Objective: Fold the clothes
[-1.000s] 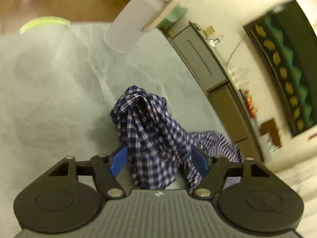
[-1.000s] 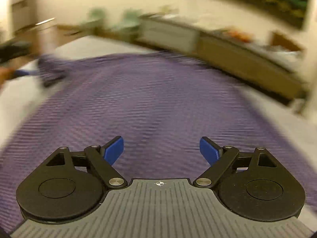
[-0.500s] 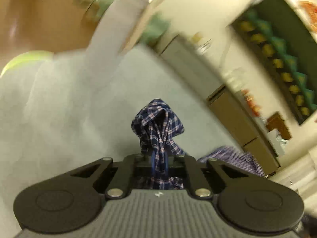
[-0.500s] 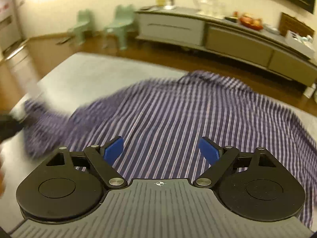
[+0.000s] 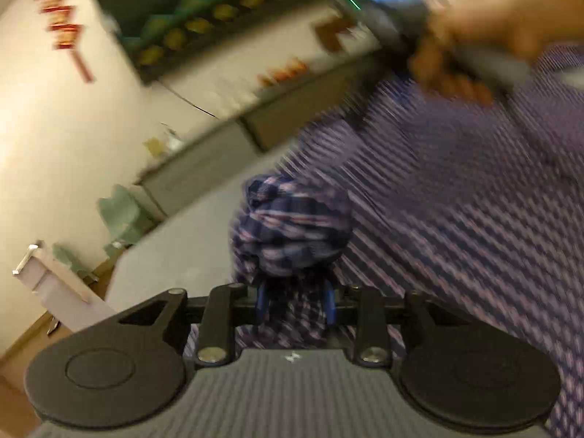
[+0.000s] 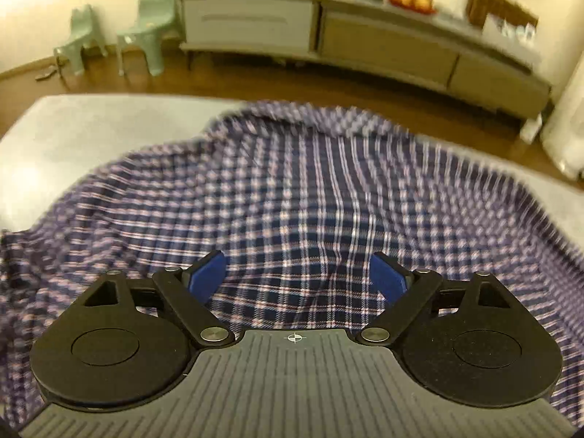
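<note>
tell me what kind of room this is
Probably a home living room: a long low sideboard stands along the wall with fruit on top, two small green children's chairs sit on wood flooring, and a plaid shirt lies spread on a grey table.

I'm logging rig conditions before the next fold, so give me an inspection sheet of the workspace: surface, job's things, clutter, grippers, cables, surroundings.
Surface: grey table, bare at its left and far edges.
Job's things: plaid shirt spread over the table, wrinkled; one bunched end is lifted.
Clutter: nothing seen on the table beside the shirt.
Grippers: left hand-held gripper shut on the bunched shirt fabric; right hand-held gripper open, over the shirt, gripping nothing.
Cables: nothing seen clearly; the left view is blurred.
Surroundings: long sideboard with fruit on top, two green stools, wooden floor, dark wall panel.
</note>
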Available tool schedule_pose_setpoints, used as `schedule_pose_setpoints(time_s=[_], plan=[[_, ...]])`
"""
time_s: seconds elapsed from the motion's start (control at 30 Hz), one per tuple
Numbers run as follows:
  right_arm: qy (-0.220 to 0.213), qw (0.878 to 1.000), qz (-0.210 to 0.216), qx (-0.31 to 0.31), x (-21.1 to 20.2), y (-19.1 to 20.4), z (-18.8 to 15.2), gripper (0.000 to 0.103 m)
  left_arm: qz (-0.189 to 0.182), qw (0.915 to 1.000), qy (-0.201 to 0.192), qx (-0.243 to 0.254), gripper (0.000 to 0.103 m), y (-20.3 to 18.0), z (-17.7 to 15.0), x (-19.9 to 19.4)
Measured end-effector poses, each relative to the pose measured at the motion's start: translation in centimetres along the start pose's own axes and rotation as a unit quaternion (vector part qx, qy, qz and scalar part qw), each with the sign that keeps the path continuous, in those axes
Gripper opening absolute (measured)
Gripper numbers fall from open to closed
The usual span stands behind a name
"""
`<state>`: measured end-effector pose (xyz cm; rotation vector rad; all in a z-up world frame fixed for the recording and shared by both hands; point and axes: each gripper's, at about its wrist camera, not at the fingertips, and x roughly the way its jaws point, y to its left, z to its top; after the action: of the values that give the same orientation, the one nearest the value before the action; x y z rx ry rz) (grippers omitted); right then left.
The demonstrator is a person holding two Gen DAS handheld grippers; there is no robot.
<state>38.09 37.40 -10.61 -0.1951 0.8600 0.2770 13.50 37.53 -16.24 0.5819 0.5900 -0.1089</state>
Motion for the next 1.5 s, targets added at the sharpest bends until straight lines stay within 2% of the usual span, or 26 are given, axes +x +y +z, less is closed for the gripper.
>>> schedule_pose_setpoints(time_s=[0.03, 0.13, 0.27, 0.33, 0.4, 0.47, 0.53, 0.57, 0.6, 0.63, 0.67, 0.7, 0.83, 0.9, 1.0, 1.07, 1.13, 1.17, 1.2, 1.23, 1.27, 1.33, 1.37, 1.43, 1.47, 1.5], plan=[[-0.008, 1.0, 0.014, -0.019, -1.3, 1.2, -0.1, 0.09, -0.004, 0.9999, 0.006, 0.009, 0.052, -0.5, -0.2, -0.3], [-0.023, 0.991, 0.078, -0.102, -5.0, 7.0, -0.8, 0.09, -0.008, 0.9997, 0.011, 0.023, 0.054, -1.7, -0.4, -2.0], [-0.043, 0.963, 0.163, -0.211, -9.9, 14.6, -1.7, 0.096, -0.03, 0.9992, 0.004, 0.028, 0.067, 0.0, -3.0, -6.9], [-0.052, 0.941, 0.204, -0.264, -12.4, 18.4, -2.2, 0.099, -0.019, 0.9997, 0.003, -0.012, 0.077, 3.0, -4.6, -8.6], [-0.049, 0.926, 0.212, -0.308, -12.5, 21.6, -3.0, 0.1, 0.009, 0.9959, 0.033, -0.084, 0.077, 6.2, -6.0, -8.5], [-0.028, 0.922, 0.202, -0.328, -10.6, 24.4, -3.7, 0.099, 0.04, 0.9823, 0.064, -0.171, 0.076, 9.4, -6.9, -7.9], [0.003, 0.924, 0.181, -0.338, -7.9, 26.2, -4.3, 0.087, 0.023, 0.9682, 0.057, -0.243, 0.076, 11.7, -8.0, -8.0], [0.021, 0.925, 0.177, -0.335, -6.8, 26.7, -4.5, 0.076, 0.012, 0.9594, 0.052, -0.277, 0.076, 12.8, -8.5, -8.0], [0.034, 0.927, 0.189, -0.324, -6.4, 26.7, -4.3, 0.069, 0.002, 0.9493, 0.046, -0.311, 0.079, 13.9, -9.1, -8.0], [0.042, 0.927, 0.209, -0.309, -6.5, 26.4, -3.9, 0.05, -0.013, 0.9405, 0.03, -0.338, 0.082, 14.9, -9.4, -8.1], [0.051, 0.926, 0.228, -0.295, -6.6, 26.1, -3.5, 0.005, -0.023, 0.9324, 0.014, -0.361, 0.084, 15.7, -9.7, -8.0], [0.046, 0.923, 0.246, -0.293, -7.4, 25.7, -3.3, 0.001, -0.034, 0.9237, -0.002, -0.382, 0.087, 16.4, -10.0, -7.9], [-0.015, 0.895, 0.306, -0.324, -12.7, 23.7, -2.7, 0.001, -0.069, 0.8805, -0.031, -0.468, 0.09, 18.7, -11.3, -6.5], [-0.039, 0.893, 0.304, -0.331, -14.7, 22.7, -2.2, 0.001, -0.065, 0.8645, -0.025, -0.498, 0.09, 19.3, -11.8, -6.3], [-0.044, 0.893, 0.294, -0.338, -15.8, 22.3, -2.2, 0.001, -0.055, 0.8395, -0.014, -0.54, 0.09, 20.2, -12.6, -6.1], [-0.039, 0.893, 0.286, -0.344, -15.6, 22.7, -2.7, 0.004, -0.056, 0.837, -0.027, -0.544, 0.09, 20.7, -12.9, -6.9], [-0.038, 0.9, 0.277, -0.334, -14.7, 23.0, -2.8, 0.028, -0.056, 0.8433, -0.036, -0.533, 0.091, 20.6, -12.7, -7.3], [-0.037, 0.905, 0.269, -0.329, -14.0, 23.3, -2.9, 0.062, -0.056, 0.8466, -0.039, -0.528, 0.091, 20.5, -12.6, -7.4], [-0.04, 0.909, 0.258, -0.325, -13.3, 23.6, -3.1, 0.082, -0.058, 0.8491, -0.041, -0.524, 0.091, 20.4, -12.5, -7.3], [-0.037, 0.912, 0.248, -0.326, -12.4, 24.0, -3.4, 0.085, -0.06, 0.8513, -0.041, -0.52, 0.091, 20.3, -12.5, -7.2], [-0.026, 0.913, 0.24, -0.329, -11.4, 24.5, -3.8, 0.085, -0.061, 0.8533, -0.039, -0.516, 0.091, 20.3, -12.5, -7.1], [-0.003, 0.915, 0.224, -0.336, -9.4, 25.4, -4.4, 0.077, -0.06, 0.8562, -0.034, -0.512, 0.091, 20.4, -12.4, -6.7], [0.011, 0.916, 0.212, -0.34, -8.4, 25.7, -4.8, 0.066, -0.056, 0.8571, -0.031, -0.511, 0.091, 20.5, -12.5, -6.5], [0.025, 0.917, 0.216, -0.334, -7.6, 25.6, -5.0, 0.055, -0.047, 0.8587, -0.027, -0.51, 0.091, 20.7, -12.7, -6.3], [0.028, 0.917, 0.224, -0.33, -7.7, 25.3, -4.8, 0.021, -0.043, 0.8612, -0.031, -0.505, 0.091, 20.7, -12.7, -6.4], [0.03, 0.915, 0.228, -0.332, -7.9, 25.2, -4.6, 0.002, -0.04, 0.8635, -0.036, -0.501, 0.091, 20.7, -12.6, -6.7]])
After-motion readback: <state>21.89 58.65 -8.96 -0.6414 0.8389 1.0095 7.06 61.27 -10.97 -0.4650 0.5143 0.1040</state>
